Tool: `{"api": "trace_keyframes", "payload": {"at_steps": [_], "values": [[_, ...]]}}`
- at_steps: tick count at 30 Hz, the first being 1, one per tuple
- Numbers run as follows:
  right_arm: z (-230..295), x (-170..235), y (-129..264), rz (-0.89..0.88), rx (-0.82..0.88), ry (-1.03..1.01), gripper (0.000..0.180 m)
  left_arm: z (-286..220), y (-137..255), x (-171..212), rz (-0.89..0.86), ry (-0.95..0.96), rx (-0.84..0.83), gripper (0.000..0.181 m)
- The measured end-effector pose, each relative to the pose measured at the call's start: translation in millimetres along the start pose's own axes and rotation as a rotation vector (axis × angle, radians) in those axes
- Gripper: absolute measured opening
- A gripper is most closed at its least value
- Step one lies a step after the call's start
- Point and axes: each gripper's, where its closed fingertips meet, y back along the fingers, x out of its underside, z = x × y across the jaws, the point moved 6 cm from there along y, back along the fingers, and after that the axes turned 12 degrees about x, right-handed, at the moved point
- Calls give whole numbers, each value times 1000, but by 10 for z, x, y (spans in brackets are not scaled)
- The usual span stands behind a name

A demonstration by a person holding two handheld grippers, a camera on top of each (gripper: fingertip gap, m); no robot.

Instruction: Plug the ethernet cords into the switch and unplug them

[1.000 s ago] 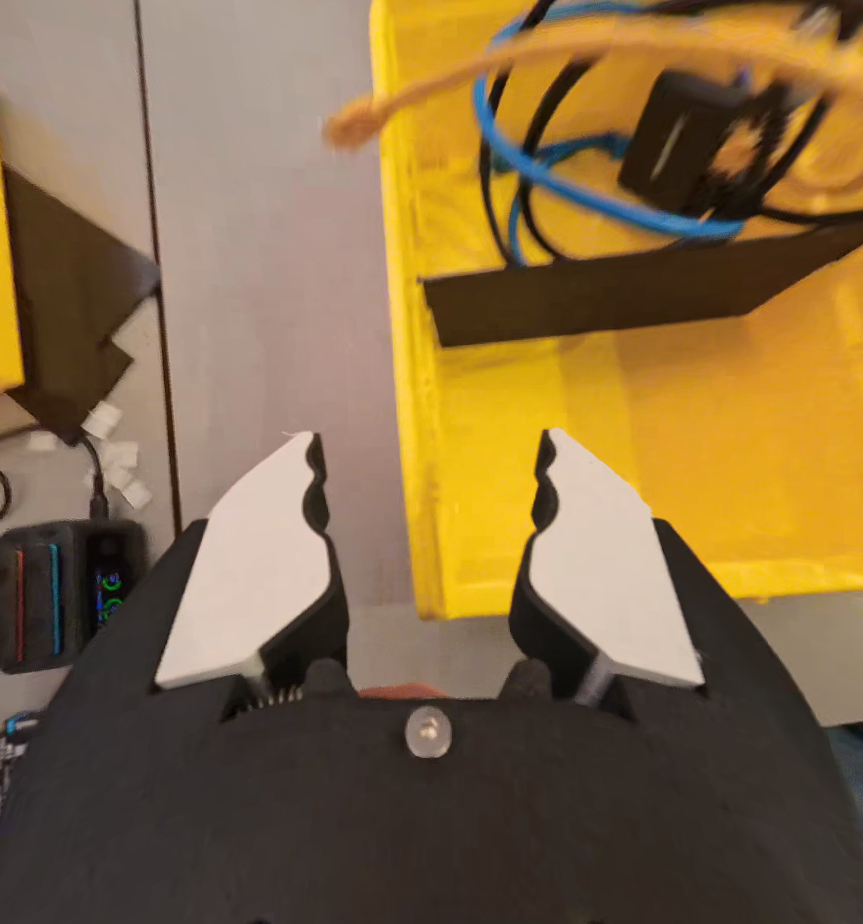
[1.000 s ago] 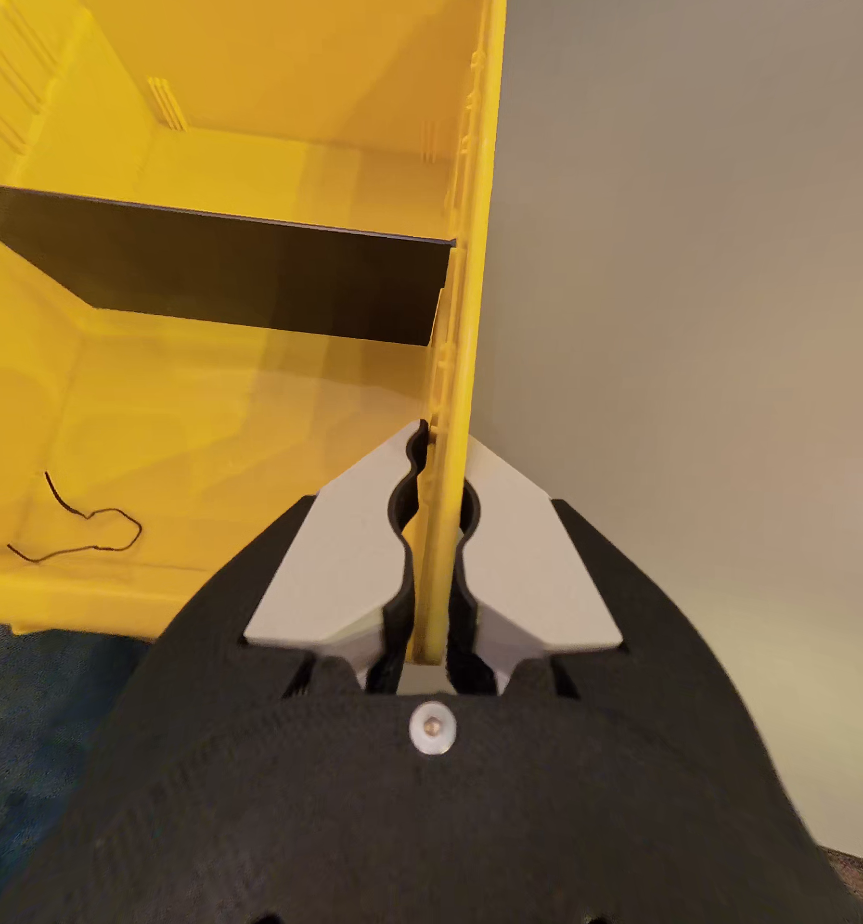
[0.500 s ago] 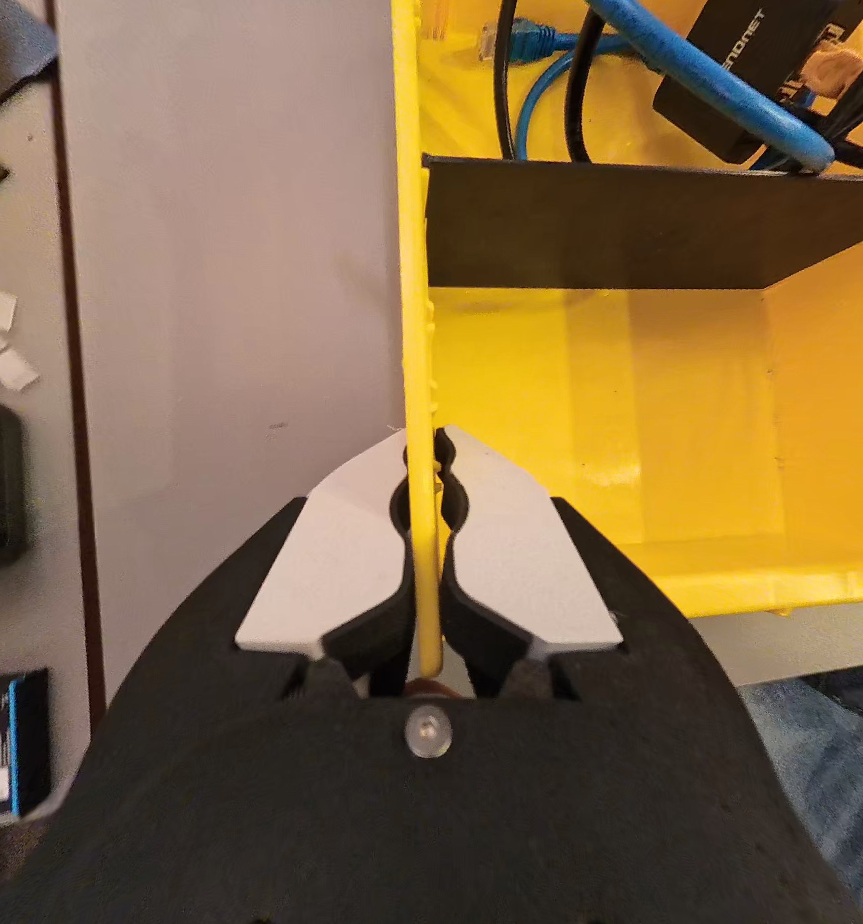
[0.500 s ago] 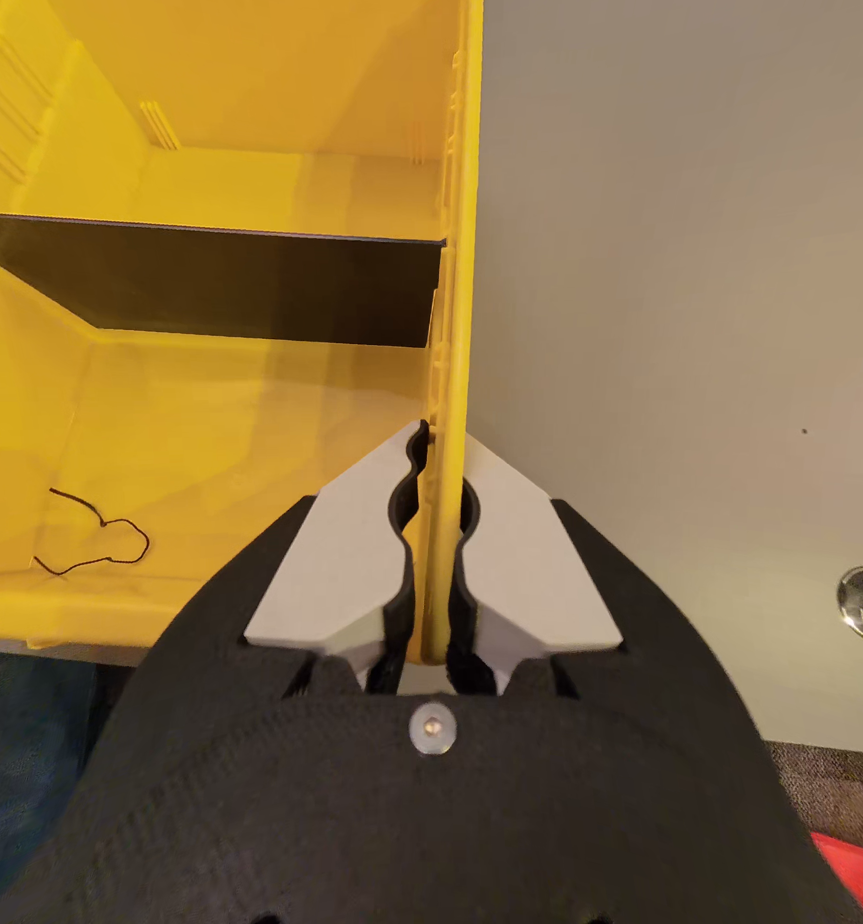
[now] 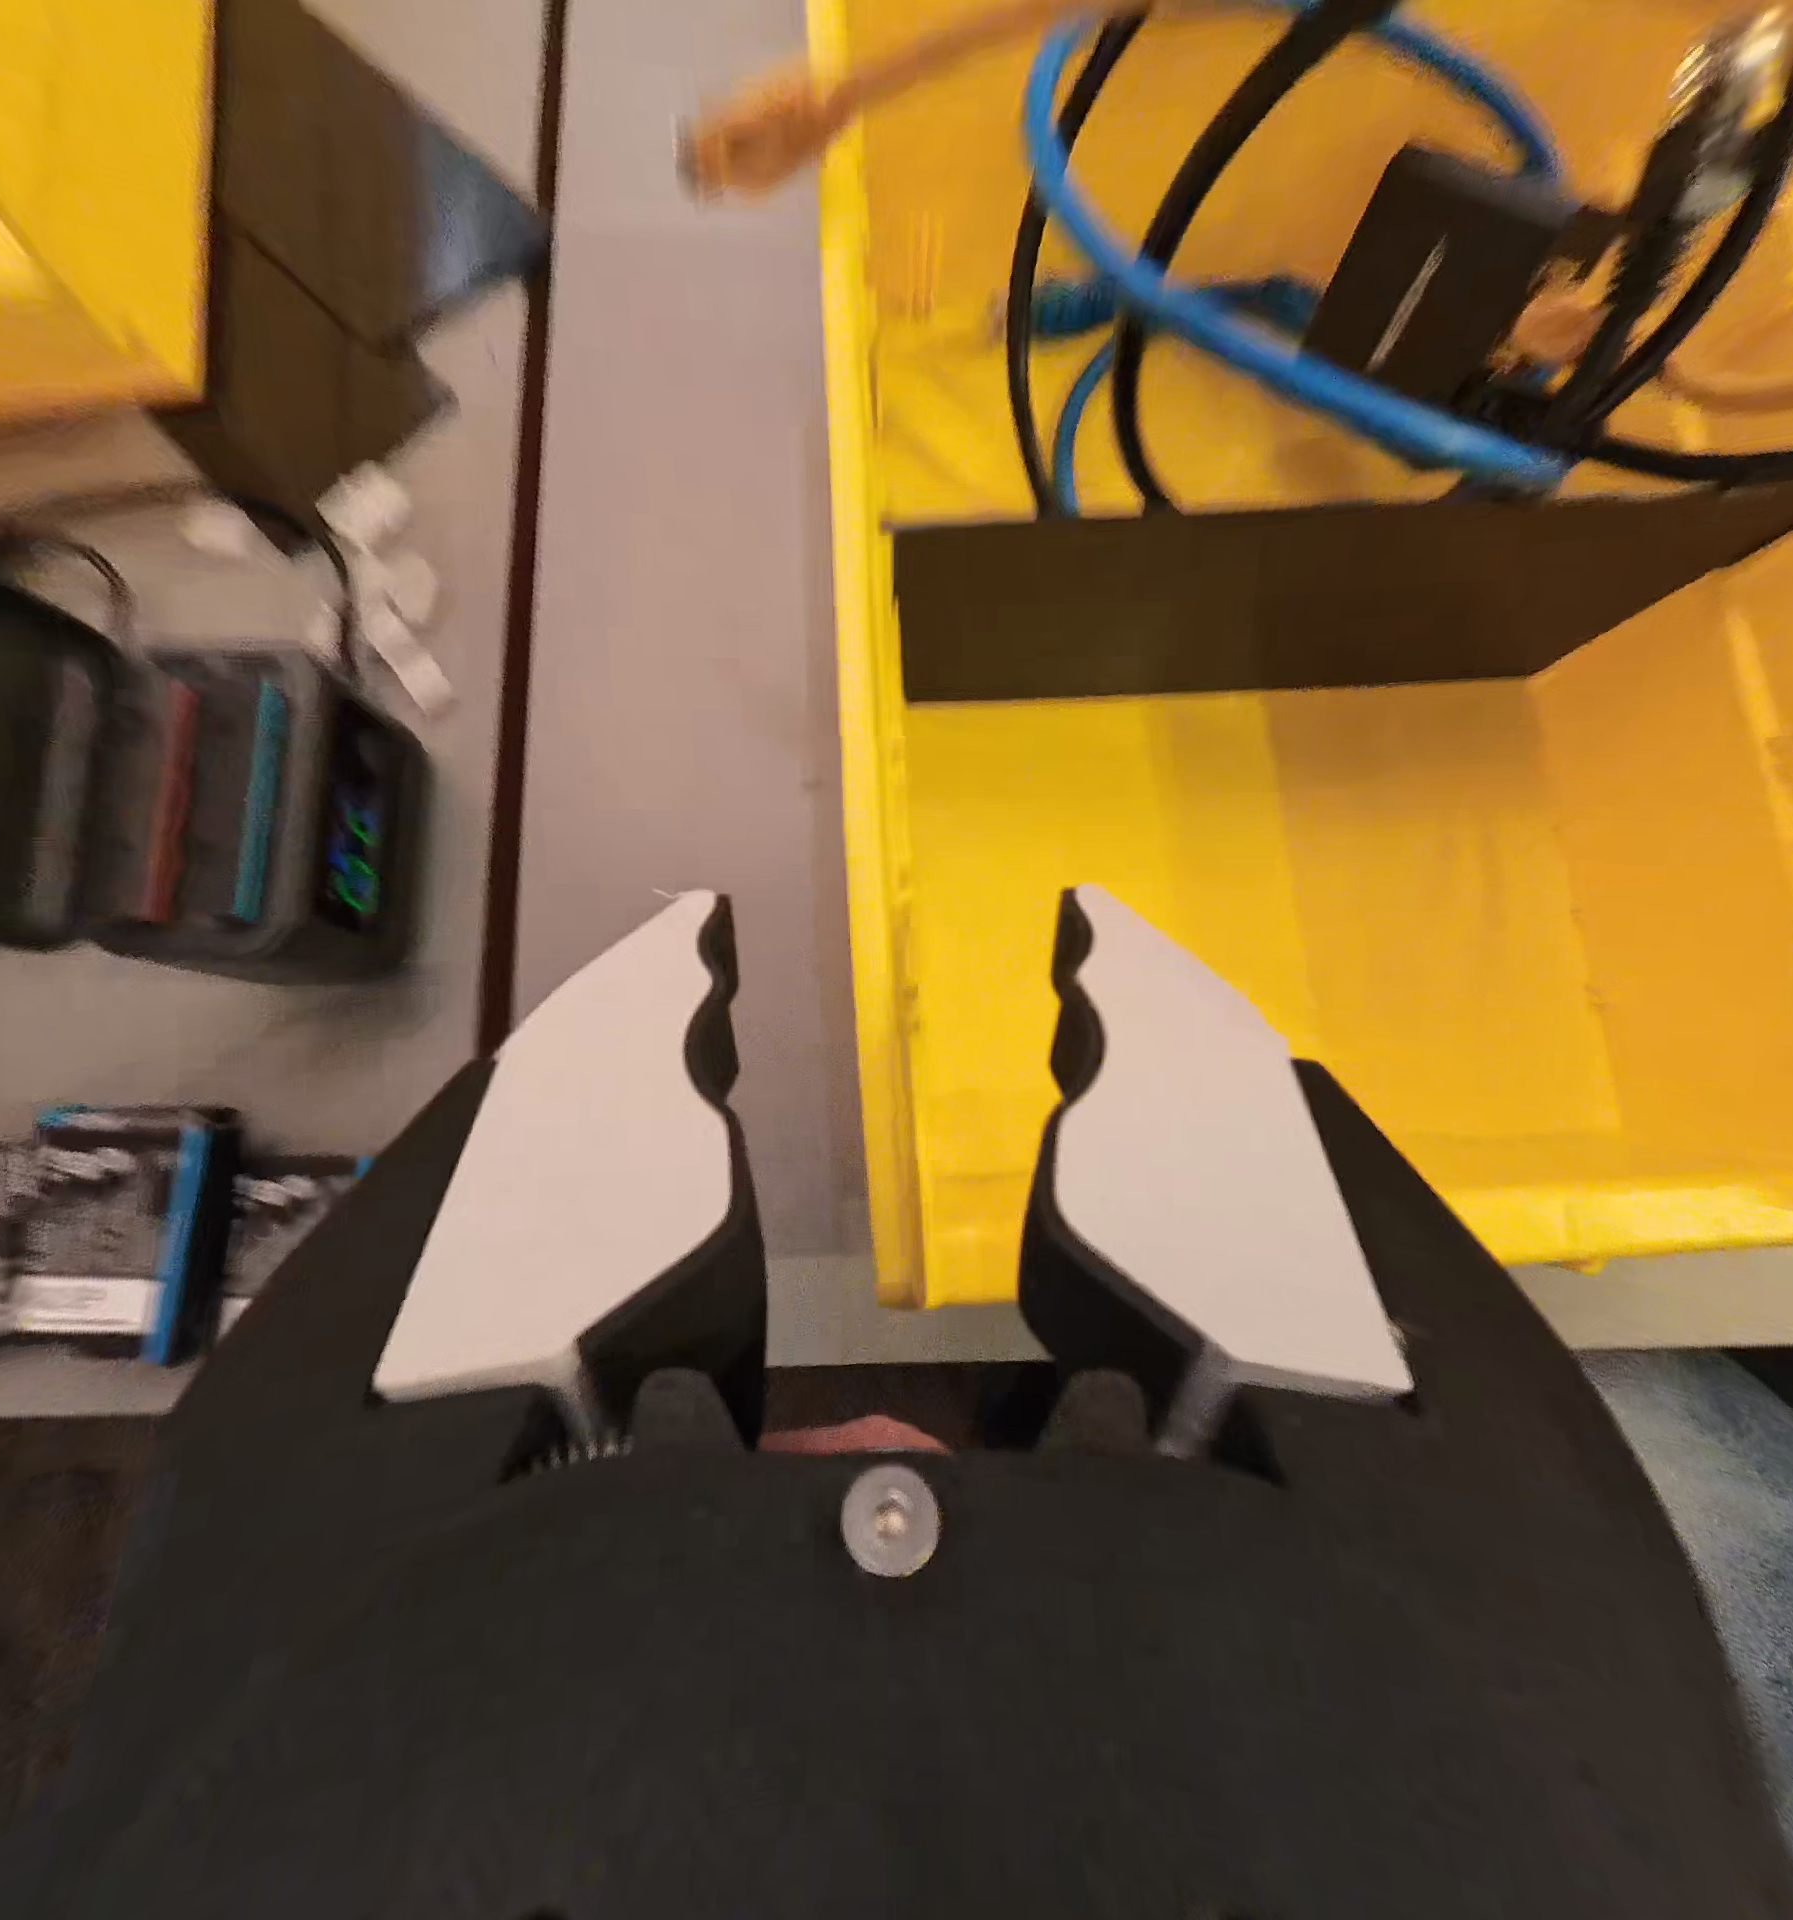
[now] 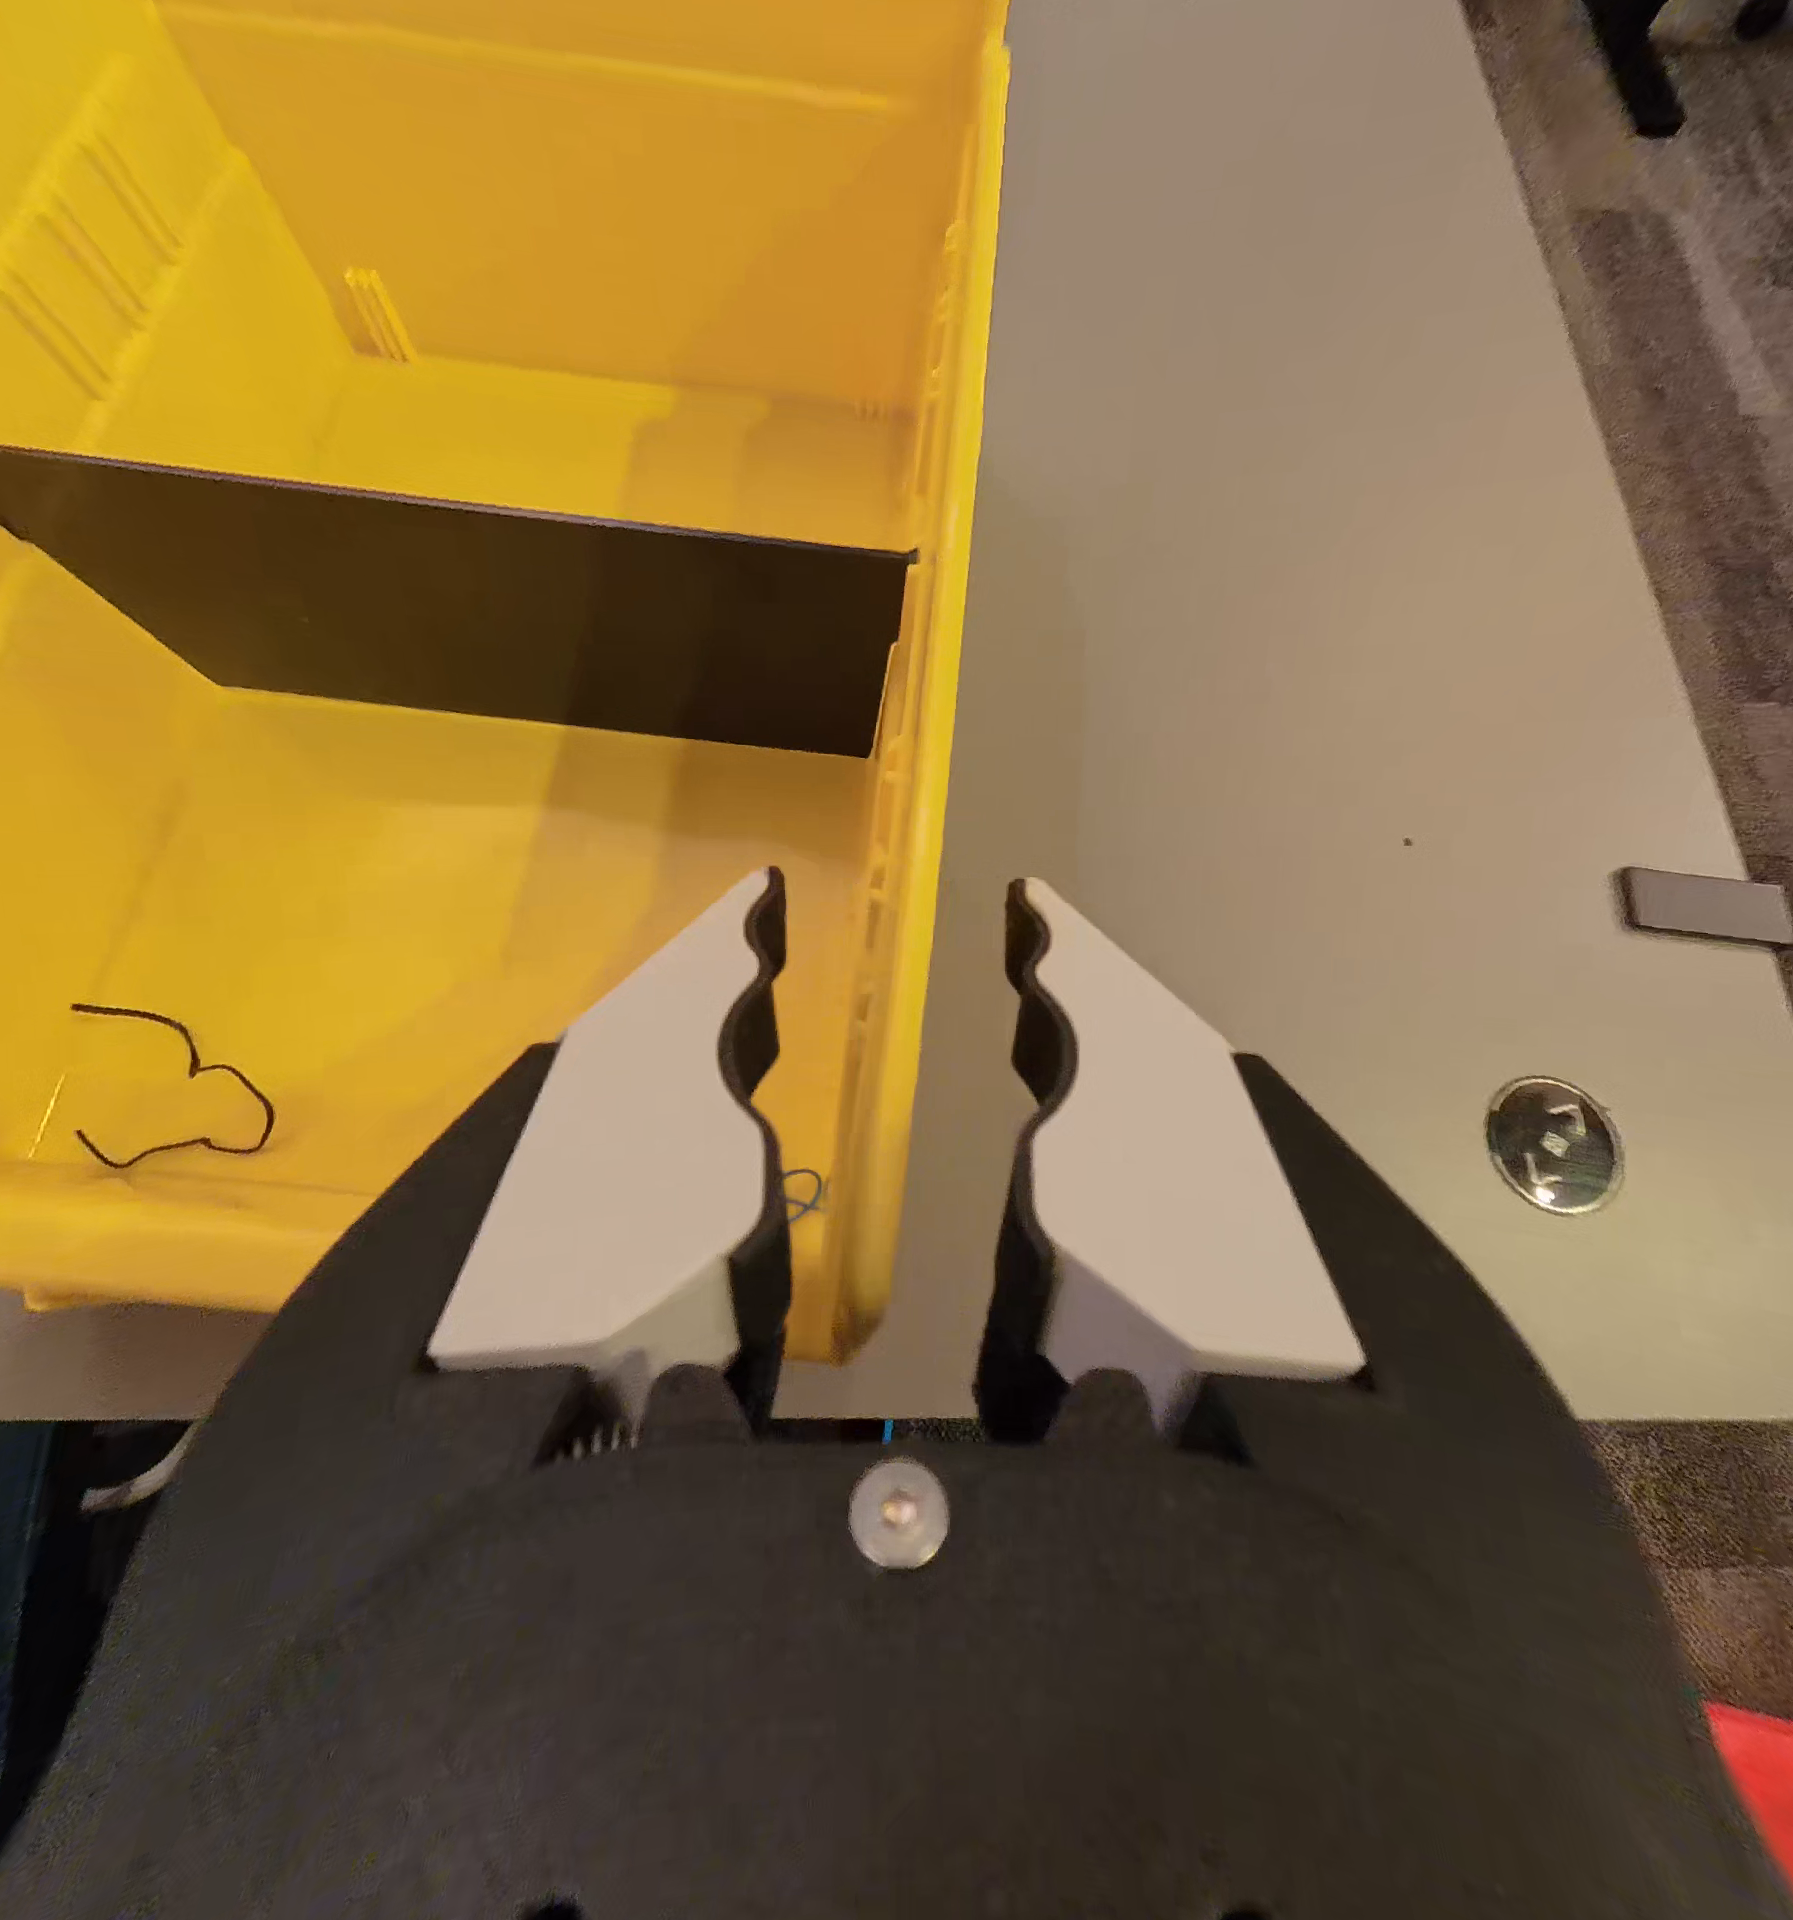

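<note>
A black switch (image 5: 1432, 260) lies in the far compartment of a yellow bin (image 5: 1287, 935), tangled with a blue cord (image 5: 1235, 343), black cords (image 5: 1027, 312) and an orange cord (image 5: 767, 114) whose plug hangs over the bin's left wall. A black divider (image 5: 1287, 603) closes off that compartment. My left gripper (image 5: 892, 914) is open and empty, its fingers on either side of the bin's left wall. My right gripper (image 6: 894, 894) is open and empty, astride the right wall of the bin (image 6: 352, 883). The switch and cords are hidden in the right wrist view.
Left of the bin are a second yellow bin (image 5: 40, 208), a black charger case (image 5: 227, 810), a small box (image 5: 92, 1226) and white bits (image 5: 393, 582). A thin black thread (image 6: 185, 1081) lies in the near compartment. The grey table (image 6: 1287, 623) has a round metal grommet (image 6: 1552, 1143).
Half a second ago both grippers were shut on the bin's side walls. Both have now opened, let go of the walls and drawn back a little.
</note>
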Motion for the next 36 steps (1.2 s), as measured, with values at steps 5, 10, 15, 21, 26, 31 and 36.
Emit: {"api": "trace_keyframes", "payload": {"at_steps": [5, 10, 15, 21, 26, 31, 36], "values": [[-49, -186, 207, -75, 70, 34, 54, -649, 65, -532, -45, -440, 12, 65], [185, -453, 435, -167, 86, 144, 51, -1144, -245, -849, 61, -983, -78, 71], [489, -624, 603, -250, 70, 245, 46, -1132, -628, -877, 311, -1190, -87, 47], [942, -704, 640, -290, 3, 380, 41, -1065, -584, -950, 351, -1216, -69, 10], [1268, -814, 671, -331, -99, 396, 37, -953, -407, -1167, 267, -1153, -101, 6], [1556, -907, 728, -365, -163, 429, 34, -786, -219, -1446, 156, -1077, -132, 4], [1760, -967, 760, -381, -221, 449, 35, -637, -92, -1663, 83, -1022, -129, 3]]}}
